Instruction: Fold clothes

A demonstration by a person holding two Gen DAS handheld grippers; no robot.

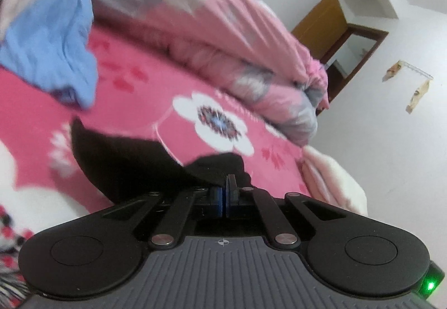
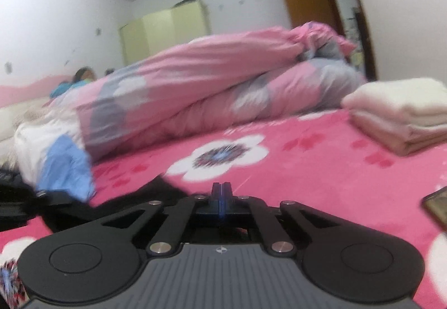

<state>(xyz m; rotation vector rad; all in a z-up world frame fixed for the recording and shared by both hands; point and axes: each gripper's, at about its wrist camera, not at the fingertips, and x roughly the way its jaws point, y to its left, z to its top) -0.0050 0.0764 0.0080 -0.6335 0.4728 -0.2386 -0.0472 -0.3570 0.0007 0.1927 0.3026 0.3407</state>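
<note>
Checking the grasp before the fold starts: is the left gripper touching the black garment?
Touching. The left wrist view shows the left gripper with its jaws closed and the black garment bunched around the fingertips.

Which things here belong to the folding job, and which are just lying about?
Job: black cloth garment, pinched by the shut left gripper; shut right gripper; crumpled blue cloth garment; folded cream towel stack.

Lying about: rolled pink-and-grey quilt; pink floral bedspread; pale-green wardrobe.
</note>
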